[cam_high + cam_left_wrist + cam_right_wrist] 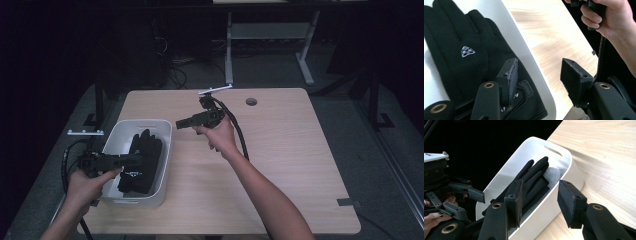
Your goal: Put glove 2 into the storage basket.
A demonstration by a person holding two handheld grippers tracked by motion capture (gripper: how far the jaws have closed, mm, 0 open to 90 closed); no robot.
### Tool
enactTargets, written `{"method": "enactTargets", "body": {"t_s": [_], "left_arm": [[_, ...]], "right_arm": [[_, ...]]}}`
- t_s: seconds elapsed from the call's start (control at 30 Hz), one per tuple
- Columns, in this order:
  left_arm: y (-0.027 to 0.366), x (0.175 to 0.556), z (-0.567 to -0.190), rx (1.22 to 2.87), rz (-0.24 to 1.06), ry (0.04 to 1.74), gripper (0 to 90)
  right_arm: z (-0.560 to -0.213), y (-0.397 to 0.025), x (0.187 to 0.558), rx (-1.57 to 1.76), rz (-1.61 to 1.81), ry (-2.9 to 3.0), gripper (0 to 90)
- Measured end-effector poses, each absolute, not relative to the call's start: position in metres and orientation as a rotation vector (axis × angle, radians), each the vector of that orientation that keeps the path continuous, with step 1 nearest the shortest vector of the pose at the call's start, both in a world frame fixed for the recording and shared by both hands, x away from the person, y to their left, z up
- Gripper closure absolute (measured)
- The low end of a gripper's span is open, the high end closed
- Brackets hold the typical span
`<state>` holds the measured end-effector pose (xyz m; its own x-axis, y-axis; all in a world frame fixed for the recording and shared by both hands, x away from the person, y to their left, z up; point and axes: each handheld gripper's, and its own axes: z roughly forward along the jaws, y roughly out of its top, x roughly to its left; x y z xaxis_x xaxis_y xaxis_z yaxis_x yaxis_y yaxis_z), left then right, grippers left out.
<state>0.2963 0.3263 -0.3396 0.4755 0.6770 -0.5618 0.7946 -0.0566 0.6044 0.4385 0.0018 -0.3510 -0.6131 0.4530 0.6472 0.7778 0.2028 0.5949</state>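
Here the left tool [134, 160] sits at the lower left of the high view, over the near part of the white bin [167, 131], with its jaws spread wide and nothing between them. In the left gripper view one jaw hangs above the cuff of the black glove [469, 57] while the other is out over the bin's rim and the bench [551, 30]; whether the first jaw touches the fabric cannot be told. The left hand [85, 187] grips the handle from below, forearm entering at the bottom left corner.

The right tool [181, 123] is at centre frame, just beyond the bin's upper right corner, pointing left toward it. Its jaws are also wide apart and empty. The right hand [220, 135] holds it raised above the bench, forearm running diagonally from the bottom edge.

The glove lies flat inside the bin, fingers pointing toward the far end.
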Motion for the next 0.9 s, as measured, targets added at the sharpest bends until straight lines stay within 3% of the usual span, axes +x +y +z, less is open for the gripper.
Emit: {"method": "enactTargets", "body": {"t_s": [0.9], "left_arm": [[0.289,0.308,-0.332,1.814,-0.158,1.206,40.5]], "right_arm": [[-0.348,-0.05,0.432,-1.186,-1.421,-2.116,50.2]]}}
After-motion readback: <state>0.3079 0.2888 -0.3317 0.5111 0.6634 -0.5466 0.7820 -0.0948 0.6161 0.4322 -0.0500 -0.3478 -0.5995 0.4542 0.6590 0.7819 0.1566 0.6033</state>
